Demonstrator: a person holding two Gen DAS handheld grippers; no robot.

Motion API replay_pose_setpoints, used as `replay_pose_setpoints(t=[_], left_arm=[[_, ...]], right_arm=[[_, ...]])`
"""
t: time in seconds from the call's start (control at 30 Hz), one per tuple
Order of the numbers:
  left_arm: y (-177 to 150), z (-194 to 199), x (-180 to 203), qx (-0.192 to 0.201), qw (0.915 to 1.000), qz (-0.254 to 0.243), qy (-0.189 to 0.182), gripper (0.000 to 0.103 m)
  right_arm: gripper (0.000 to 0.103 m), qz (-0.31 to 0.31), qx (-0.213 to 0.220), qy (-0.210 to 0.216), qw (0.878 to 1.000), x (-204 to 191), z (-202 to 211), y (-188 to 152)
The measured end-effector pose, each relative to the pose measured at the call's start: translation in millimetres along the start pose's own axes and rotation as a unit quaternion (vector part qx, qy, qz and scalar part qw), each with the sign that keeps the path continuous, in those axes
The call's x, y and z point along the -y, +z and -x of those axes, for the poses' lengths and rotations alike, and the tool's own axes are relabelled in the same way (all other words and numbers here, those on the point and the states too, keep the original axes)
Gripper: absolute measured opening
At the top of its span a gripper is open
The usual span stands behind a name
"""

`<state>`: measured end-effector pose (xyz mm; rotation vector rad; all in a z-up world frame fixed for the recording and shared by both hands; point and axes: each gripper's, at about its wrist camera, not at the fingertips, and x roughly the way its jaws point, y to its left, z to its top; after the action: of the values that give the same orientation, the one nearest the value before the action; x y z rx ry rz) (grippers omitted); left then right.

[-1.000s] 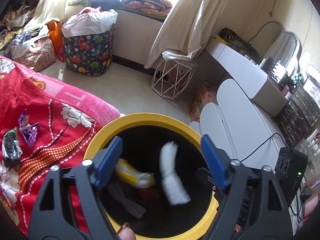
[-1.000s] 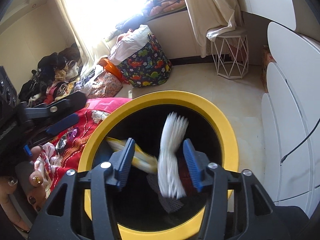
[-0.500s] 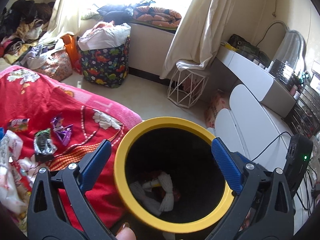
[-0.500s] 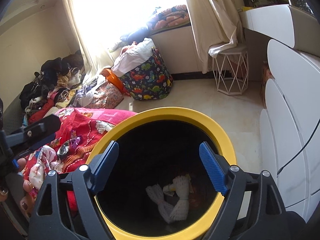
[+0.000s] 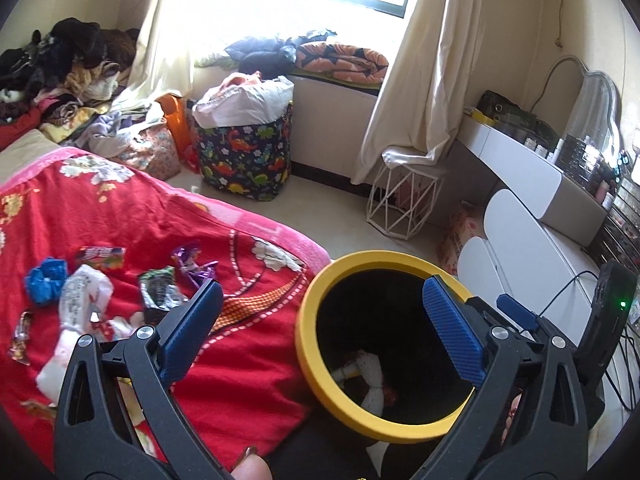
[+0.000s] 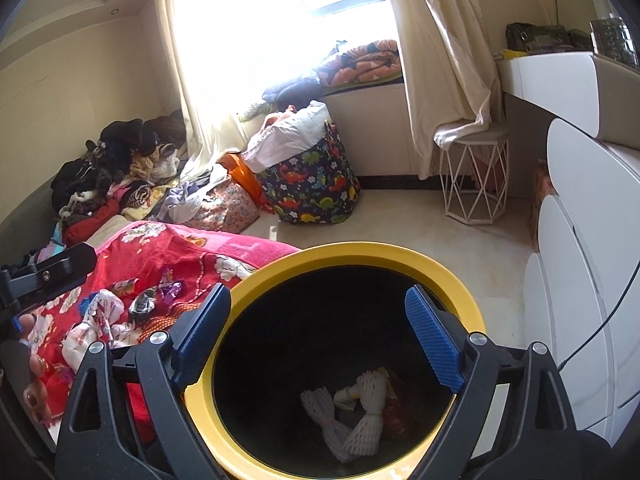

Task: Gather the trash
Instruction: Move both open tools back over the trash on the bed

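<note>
A black bin with a yellow rim [image 5: 312, 376] [image 6: 352, 252] stands beside the red bed cover [image 5: 120, 216] [image 6: 168, 248]. White foam net sleeves [image 6: 360, 408] [image 5: 372, 372] and a yellow wrapper [image 6: 348, 394] lie at its bottom. My right gripper [image 6: 320, 340] is open and empty above the bin mouth. My left gripper [image 5: 320, 328] is open and empty, over the bin's left rim and the bed edge. Several wrappers lie on the cover: a purple one [image 5: 192, 264], a dark one [image 5: 160, 292], a white one [image 5: 80, 300], a blue one [image 5: 46, 280].
A dinosaur-print laundry basket [image 5: 244, 156] and a white wire stool [image 5: 404, 204] stand on the floor beyond. White drawers [image 6: 580, 280] and a dresser [image 5: 532, 172] line the right. Clothes pile up at far left [image 6: 120, 168].
The white foam sleeve fell from my right gripper into the bin. Both grippers opened wider and lifted; my left gripper swung left toward the bed, bringing more wrappers into view.
</note>
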<state>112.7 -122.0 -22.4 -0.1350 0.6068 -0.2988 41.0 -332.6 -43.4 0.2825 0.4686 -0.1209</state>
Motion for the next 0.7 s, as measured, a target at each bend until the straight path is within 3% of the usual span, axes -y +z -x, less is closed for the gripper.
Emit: replay_pose_setpoints(t=[0.7], left_arm=[[5.8,54.1,-65.0,0.051,0.9964,0.033,0.06,0.092]], right_arm=[[0.091,0.054,0.028,0.057,0.996,-75.0,19.5,-3.4]])
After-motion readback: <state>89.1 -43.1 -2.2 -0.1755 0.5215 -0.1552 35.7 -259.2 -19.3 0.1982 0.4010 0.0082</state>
